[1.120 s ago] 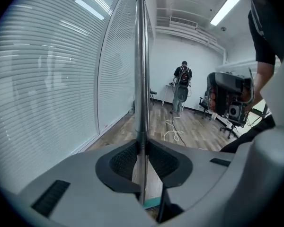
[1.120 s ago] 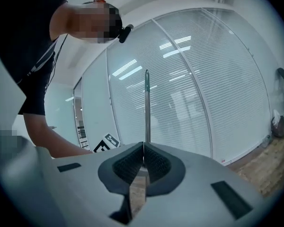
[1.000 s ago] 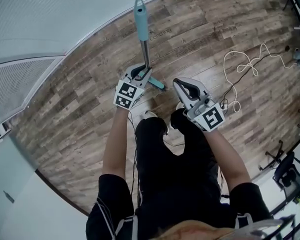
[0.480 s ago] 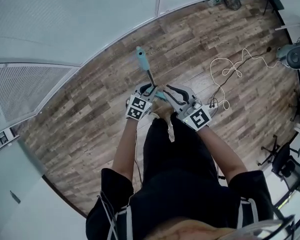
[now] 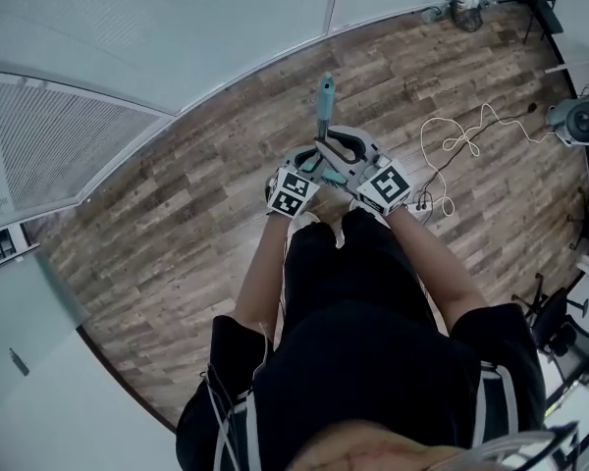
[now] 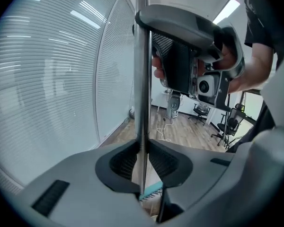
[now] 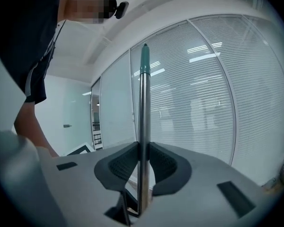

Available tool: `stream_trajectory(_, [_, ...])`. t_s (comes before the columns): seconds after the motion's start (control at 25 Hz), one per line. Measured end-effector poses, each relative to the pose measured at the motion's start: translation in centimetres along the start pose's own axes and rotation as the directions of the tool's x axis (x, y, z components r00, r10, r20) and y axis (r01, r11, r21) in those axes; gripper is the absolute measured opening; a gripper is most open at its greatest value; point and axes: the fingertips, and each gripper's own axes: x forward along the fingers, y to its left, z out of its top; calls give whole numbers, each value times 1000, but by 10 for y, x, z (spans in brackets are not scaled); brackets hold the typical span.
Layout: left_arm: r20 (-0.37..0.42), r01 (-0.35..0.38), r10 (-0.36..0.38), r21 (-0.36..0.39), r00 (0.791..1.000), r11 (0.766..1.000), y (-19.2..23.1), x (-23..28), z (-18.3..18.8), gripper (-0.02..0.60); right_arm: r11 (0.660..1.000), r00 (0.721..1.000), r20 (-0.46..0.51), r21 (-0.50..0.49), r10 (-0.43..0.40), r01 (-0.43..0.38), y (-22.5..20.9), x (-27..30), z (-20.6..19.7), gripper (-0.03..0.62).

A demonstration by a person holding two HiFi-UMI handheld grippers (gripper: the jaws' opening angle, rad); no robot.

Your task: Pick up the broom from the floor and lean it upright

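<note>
The broom stands nearly upright in front of me; its teal grip (image 5: 325,91) tops a metal pole (image 6: 142,79). My left gripper (image 5: 306,160) is shut on the pole, its pads (image 6: 128,160) pressing both sides, with the teal broom head (image 6: 149,191) below. My right gripper (image 5: 326,147) sits on the pole just above the left one (image 6: 189,60). Its jaws have just been opening, and the pole (image 7: 143,108) now stands between its pads (image 7: 125,167), which touch it on both sides. The teal tip (image 7: 145,63) rises toward the blinds.
A glass wall with blinds (image 5: 128,47) runs along the far side of the wooden floor (image 5: 177,214). A white cable (image 5: 461,135) lies coiled to the right. A round grey device (image 5: 581,121) and office chairs (image 5: 560,332) stand at the right edge.
Both hands rose, lifting the broom from a low tilt to nearly upright. The right gripper, earlier empty and apart from the pole, moved in and now has the pole between its jaws.
</note>
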Motion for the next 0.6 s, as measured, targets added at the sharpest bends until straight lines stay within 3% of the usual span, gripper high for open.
stream_trajectory(0.2, [46, 5, -4, -24, 999, 1000, 0, -9, -2, 87, 999, 1000, 3, 33, -5, 5, 7, 4, -1, 78])
stream_trajectory(0.4, [100, -49, 49, -5, 994, 999, 14, -22, 9, 110, 999, 999, 29, 16, -45, 45, -12, 5, 10, 77])
stream_trajectory(0.48, [112, -71, 77, -52, 991, 996, 22, -29, 6, 114, 997, 996, 44, 22, -79, 78, -31, 4, 10, 77])
stream_trajectory(0.6, [143, -93, 121, -187, 982, 978, 39, -38, 3, 114, 996, 993, 70, -8, -90, 91, -62, 12, 14, 77])
